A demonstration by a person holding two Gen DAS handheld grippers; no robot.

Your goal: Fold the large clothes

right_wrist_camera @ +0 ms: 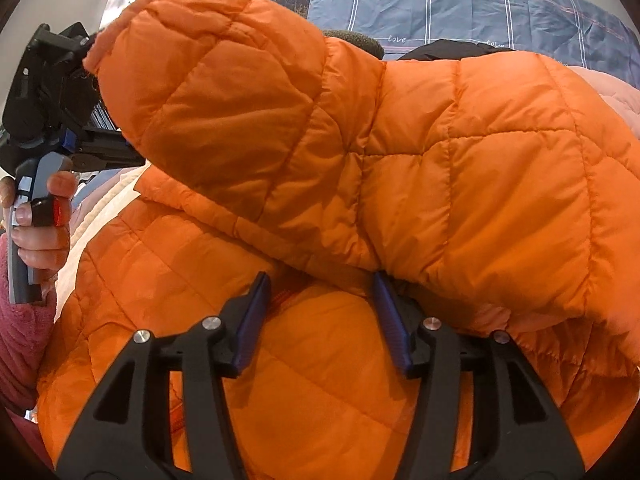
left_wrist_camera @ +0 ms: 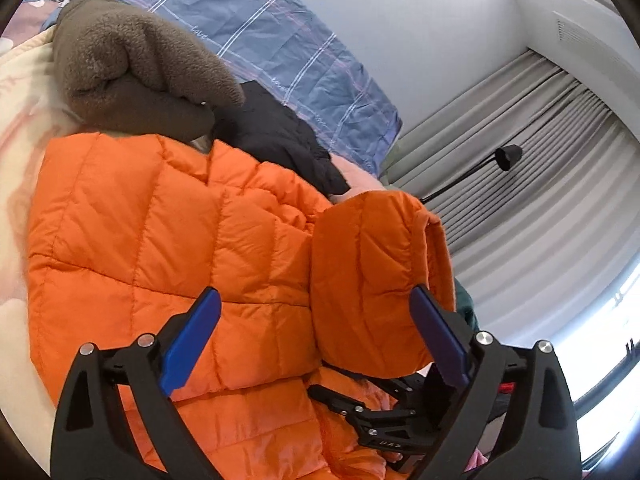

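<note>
An orange quilted puffer jacket [left_wrist_camera: 160, 232] lies spread on the bed. Its sleeve [left_wrist_camera: 372, 272] stands raised at the right and also shows in the right wrist view [right_wrist_camera: 224, 116], curling up and left over the jacket body [right_wrist_camera: 320, 360]. My left gripper [left_wrist_camera: 316, 300] is open above the jacket, its right finger beside the sleeve. My right gripper [right_wrist_camera: 320, 284] is open with its blue fingers against the underside of the sleeve, over the jacket front. The left gripper's body and the hand on it show at the left of the right wrist view [right_wrist_camera: 44, 140].
A brown fleece garment [left_wrist_camera: 132, 68] and a black garment [left_wrist_camera: 276, 132] lie beyond the jacket. A blue plaid pillow [left_wrist_camera: 280, 36] leans on the wall. Cream and pink bedding [left_wrist_camera: 24, 128] lies at the left. Grey curtains [left_wrist_camera: 540, 184] and a black lamp [left_wrist_camera: 508, 156] stand at the right.
</note>
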